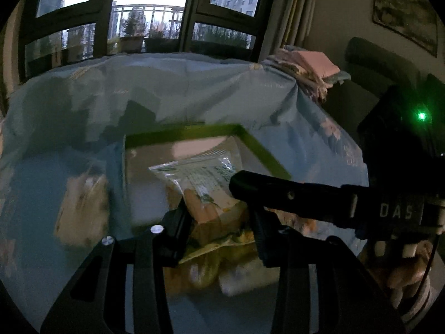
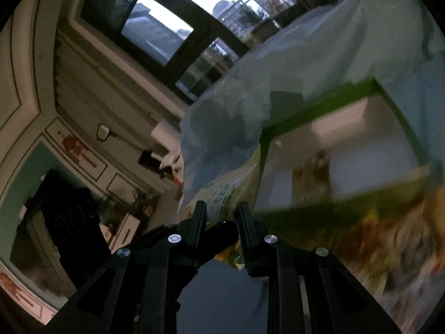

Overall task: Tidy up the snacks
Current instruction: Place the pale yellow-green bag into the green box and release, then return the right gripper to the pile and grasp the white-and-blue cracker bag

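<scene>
Reaching in from the right side of the left wrist view, the right gripper (image 1: pixel 242 183) lies nearly level, its dark body crossing above the left gripper (image 1: pixel 219 217) and its tip meeting the snack bag (image 1: pixel 205 186). The person's hand (image 1: pixel 403 272) shows below it at the lower right, wrapped round the handle. The left gripper points forward and slightly down, its two fingers standing on either side of the bag's lower half and appearing to press against it, so its jaws look closed on the bag, though blur keeps the contact from being certain. The bag is see-through with green print, and it hangs over the near edge of a green-rimmed box (image 1: pixel 261 150) that sits on a pale blue cloth (image 1: pixel 180 89).

From the right wrist view the camera is rolled hard over, so the windows (image 2: pixel 155 33) and wall run diagonally. Here the right gripper (image 2: pixel 221 214) has the printed end of the bag (image 2: pixel 222 194) between its fingers, narrowly spaced and apparently pinching it. This view alone shows the box (image 2: pixel 319 105) interior with a blurred packet (image 2: pixel 311 178) inside, and a smeared heap of more packets (image 2: pixel 389 236) at right. Only the left view shows folded towels (image 1: pixel 306 66) beyond the cloth.
</scene>
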Available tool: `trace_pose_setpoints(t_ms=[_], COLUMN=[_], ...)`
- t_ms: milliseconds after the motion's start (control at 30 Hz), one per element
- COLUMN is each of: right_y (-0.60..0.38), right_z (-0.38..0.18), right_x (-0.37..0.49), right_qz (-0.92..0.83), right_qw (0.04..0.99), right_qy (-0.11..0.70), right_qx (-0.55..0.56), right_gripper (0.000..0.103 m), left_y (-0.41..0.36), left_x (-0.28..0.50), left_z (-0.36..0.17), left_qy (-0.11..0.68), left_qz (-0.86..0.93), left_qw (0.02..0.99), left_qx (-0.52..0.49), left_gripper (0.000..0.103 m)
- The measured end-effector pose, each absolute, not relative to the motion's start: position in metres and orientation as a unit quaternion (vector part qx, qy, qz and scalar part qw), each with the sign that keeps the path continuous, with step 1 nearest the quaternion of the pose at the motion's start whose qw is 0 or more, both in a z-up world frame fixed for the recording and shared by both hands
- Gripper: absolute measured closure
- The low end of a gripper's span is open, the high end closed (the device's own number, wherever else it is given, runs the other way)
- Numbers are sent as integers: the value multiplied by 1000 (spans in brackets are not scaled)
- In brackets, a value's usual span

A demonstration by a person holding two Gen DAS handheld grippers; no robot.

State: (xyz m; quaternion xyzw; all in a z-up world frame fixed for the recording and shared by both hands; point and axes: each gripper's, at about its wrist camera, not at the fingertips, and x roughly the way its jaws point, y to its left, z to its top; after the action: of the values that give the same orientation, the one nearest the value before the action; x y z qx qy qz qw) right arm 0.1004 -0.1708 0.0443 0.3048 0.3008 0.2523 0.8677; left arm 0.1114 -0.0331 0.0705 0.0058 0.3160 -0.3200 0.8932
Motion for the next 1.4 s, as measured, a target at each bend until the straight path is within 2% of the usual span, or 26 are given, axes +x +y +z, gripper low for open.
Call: trace_pose_setpoints(t_ms=[167,433,700,767,833,933,1000,1033,1233,1267,1300,1400], right_y=[-189,-218,-226,-226,-231,-245,-255,-259,-281,-283,-284,-287], right_z=[49,14,-11,-9,-7,-1,3,7,17,18,19,21], right_x=[139,184,200,200,197,186,176,170,127,121,113,92], right_qz=[224,174,139,131,121,121,118,114,110,111,110,108], right_qw=[878,874,873,876,879,878,879,881,883,883,883,885], right_qy=[303,342,380,383,381,367,358,352,333,332,331,329], right_qx=[294,299,272,262,260,283,293,295,312,313,313,312], right_gripper=[78,78,77,72,58,52,47,45,41,40,38,35], left_y=[-59,-92,-110,-109,-105,-95,-88,-85,-59,-56,-54,-45], left_x=[160,206,224,225,225,221,214,212,185,179,175,155], left_z=[65,28,2,2,6,15,23,25,43,44,44,46], left_qy=[335,388,420,420,413,401,394,391,379,381,383,387], left_qz=[-342,-351,-315,-307,-296,-287,-281,-276,-257,-254,-251,-249], left_qw=[878,852,851,854,861,870,875,878,889,889,889,888], left_qx=[-16,-32,1,2,2,-2,-3,-2,-7,-6,-6,-12], left_gripper=[63,63,62,53,42,37,27,21,10,3,0,0])
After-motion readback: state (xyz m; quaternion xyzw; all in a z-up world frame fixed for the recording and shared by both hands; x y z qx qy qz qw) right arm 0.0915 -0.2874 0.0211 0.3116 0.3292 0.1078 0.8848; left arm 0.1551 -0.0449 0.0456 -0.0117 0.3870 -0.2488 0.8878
